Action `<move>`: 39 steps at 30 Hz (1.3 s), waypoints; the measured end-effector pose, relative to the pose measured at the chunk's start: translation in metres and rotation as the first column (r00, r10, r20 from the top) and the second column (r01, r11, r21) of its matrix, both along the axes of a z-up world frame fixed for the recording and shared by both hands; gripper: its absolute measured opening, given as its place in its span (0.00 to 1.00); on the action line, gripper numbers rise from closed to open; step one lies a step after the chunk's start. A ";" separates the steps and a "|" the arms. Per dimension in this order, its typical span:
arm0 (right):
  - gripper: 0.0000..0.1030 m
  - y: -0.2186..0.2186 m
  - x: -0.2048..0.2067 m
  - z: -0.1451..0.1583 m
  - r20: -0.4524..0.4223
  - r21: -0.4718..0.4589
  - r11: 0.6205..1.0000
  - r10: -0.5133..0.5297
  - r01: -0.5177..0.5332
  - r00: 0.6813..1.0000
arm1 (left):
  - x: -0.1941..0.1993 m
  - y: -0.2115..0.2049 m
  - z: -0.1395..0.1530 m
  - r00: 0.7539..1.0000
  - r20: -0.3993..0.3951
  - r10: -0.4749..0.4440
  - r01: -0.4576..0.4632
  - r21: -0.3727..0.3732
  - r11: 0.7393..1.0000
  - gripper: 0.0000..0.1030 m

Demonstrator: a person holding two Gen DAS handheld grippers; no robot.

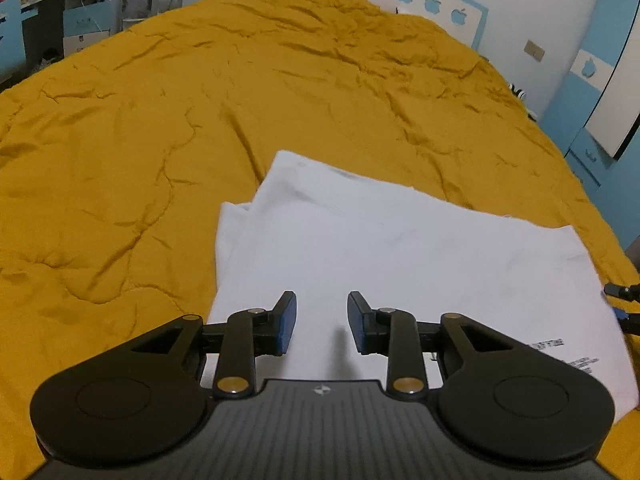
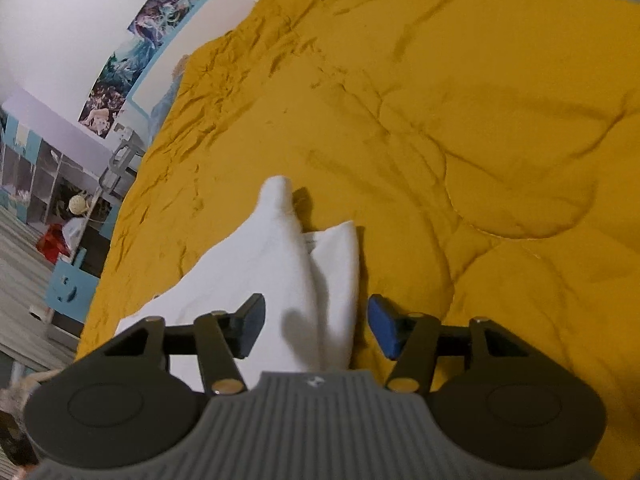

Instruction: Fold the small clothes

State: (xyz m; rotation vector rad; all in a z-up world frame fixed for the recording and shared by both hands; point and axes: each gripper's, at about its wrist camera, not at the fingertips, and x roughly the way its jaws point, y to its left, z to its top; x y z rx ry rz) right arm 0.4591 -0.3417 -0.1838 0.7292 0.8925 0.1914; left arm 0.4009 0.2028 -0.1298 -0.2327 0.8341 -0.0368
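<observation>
Two tools open — left tool [image 1: 322,322], right tool [image 2: 316,326] — over shirt [image 1: 400,248]

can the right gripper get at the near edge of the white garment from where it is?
Probably yes. The right gripper is open, with a raised fold of the white garment already lying between its fingers. Nothing but the mustard quilt lies around it, so the way looks free.

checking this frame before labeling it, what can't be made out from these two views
- Printed text on the white garment: left wrist view, too small and blurred to read.
- Garment's near edge: both views, hidden under each tool body.
- Right tongs in the left wrist view: cut off by the edge.
- Yellow quilt: far edge cut off.
</observation>
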 end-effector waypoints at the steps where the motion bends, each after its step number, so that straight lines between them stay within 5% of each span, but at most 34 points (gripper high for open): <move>1: 0.50 -0.002 0.004 -0.007 -0.001 0.023 1.000 -0.007 0.007 1.000 | 0.002 0.000 -0.002 1.000 -0.003 0.005 -0.005 0.004 1.000 0.35; 5: 0.42 -0.009 0.020 -0.029 0.009 0.146 0.989 -0.021 0.020 1.000 | 0.006 0.001 -0.009 1.000 -0.011 0.013 -0.013 -0.004 1.000 0.35; 8: 0.15 -0.005 0.031 -0.033 0.006 0.137 0.991 0.000 0.000 1.000 | 0.007 0.003 -0.013 1.000 -0.021 0.015 -0.015 -0.005 1.000 0.35; 13: 0.06 -0.002 0.032 -0.021 0.021 0.141 0.990 0.003 -0.006 1.000 | 0.004 0.009 -0.011 1.000 -0.004 0.023 -0.023 -0.020 1.000 0.35; 17: 0.05 0.021 0.029 0.025 0.053 0.123 0.992 0.016 -0.023 0.998 | -0.007 0.020 -0.005 0.998 0.028 0.056 -0.055 -0.047 0.997 0.35; 22: 0.04 0.080 0.030 0.096 0.089 0.070 0.993 0.091 -0.097 0.992 | -0.020 0.035 0.004 0.994 0.060 0.087 -0.082 -0.074 0.994 0.35; 27: 0.05 0.159 0.036 0.135 0.045 0.094 0.985 0.138 -0.142 0.989 | -0.027 0.055 0.010 0.992 0.059 0.114 -0.107 -0.112 0.988 0.35; 39: 0.05 0.375 0.063 0.142 -0.045 -0.012 0.983 0.182 -0.183 0.982 | -0.027 0.082 0.005 0.990 0.046 0.133 -0.123 -0.181 0.976 0.34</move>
